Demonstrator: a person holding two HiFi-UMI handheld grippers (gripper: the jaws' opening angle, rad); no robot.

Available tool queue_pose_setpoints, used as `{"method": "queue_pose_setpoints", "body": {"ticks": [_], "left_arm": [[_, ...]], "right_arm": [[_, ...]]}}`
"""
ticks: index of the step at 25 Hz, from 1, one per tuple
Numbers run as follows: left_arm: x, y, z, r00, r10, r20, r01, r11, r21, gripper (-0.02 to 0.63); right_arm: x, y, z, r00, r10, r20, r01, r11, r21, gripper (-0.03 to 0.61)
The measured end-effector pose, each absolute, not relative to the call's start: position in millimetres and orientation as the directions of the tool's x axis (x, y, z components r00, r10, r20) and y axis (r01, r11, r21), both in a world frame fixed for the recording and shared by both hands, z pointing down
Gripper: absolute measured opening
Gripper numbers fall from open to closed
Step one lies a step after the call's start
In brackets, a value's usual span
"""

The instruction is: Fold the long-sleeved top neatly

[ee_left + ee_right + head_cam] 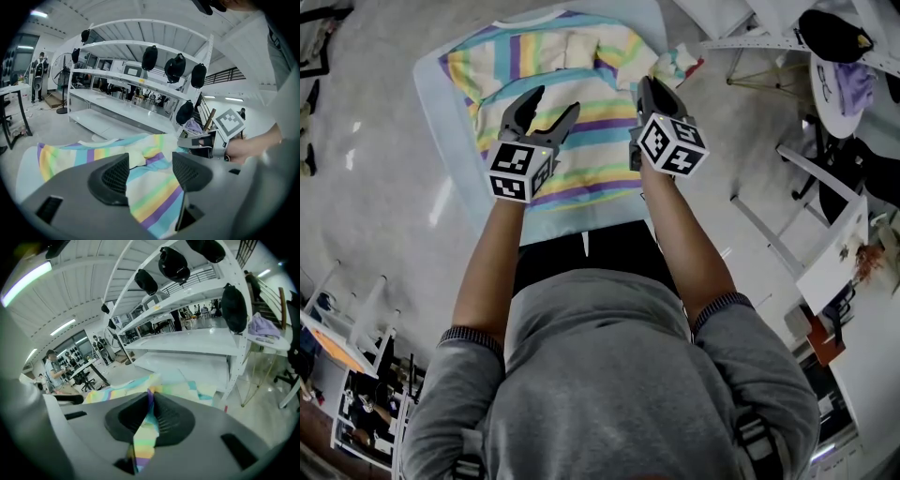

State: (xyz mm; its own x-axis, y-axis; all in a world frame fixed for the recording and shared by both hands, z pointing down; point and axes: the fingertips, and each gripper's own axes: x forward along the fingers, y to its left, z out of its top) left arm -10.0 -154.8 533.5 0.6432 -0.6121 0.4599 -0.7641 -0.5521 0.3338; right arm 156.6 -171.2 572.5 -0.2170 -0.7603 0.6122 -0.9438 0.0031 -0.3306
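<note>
The long-sleeved top point(572, 84), striped in pastel yellow, blue, purple and white, lies spread on a pale blue table point(441, 122). One sleeve point(680, 64) trails off toward the table's right edge. My left gripper point(557, 100) hovers over the lower left of the top, its jaws open with only striped cloth point(150, 192) showing below them. My right gripper point(648, 86) is at the top's right edge, shut on a fold of the striped fabric point(143, 437), which hangs pinched between the pads point(171, 416). The right gripper also shows in the left gripper view point(206, 140).
A white shelving rack point(140, 89) with dark caps hung on it stands beyond the table. A round white table point(844, 56) with a dark cap and purple cloth, and white furniture point(825, 197), crowd the right. More racks point(347, 337) stand at the lower left.
</note>
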Motion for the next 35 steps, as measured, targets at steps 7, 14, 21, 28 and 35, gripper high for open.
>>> {"method": "queue_pose_setpoints", "body": {"ticks": [7, 14, 21, 28, 35], "left_arm": [[-17, -141, 542, 0.64, -0.606, 0.473, -0.766, -0.549, 0.334, 0.304], [-18, -140, 542, 0.639, -0.606, 0.474, -0.767, -0.549, 0.331, 0.304], [-3, -152, 540, 0.645, -0.605, 0.466, -0.762, -0.557, 0.331, 0.304], [29, -169, 542, 0.662, -0.594, 0.458, -0.747, -0.572, 0.338, 0.304], [53, -178, 544, 0.676, -0.581, 0.454, -0.734, -0.586, 0.343, 0.304]], "right_arm": [[100, -131, 618, -0.317, -0.651, 0.69, -0.936, 0.099, -0.337, 0.084], [132, -134, 617, -0.289, -0.656, 0.697, -0.947, 0.088, -0.309, 0.198], [223, -187, 615, -0.182, -0.706, 0.685, -0.968, 0.007, -0.25, 0.225], [256, -214, 636, -0.145, -0.68, 0.719, -0.972, -0.038, -0.232, 0.264], [266, -223, 683, -0.166, -0.601, 0.782, -0.961, -0.08, -0.265, 0.319]]}}
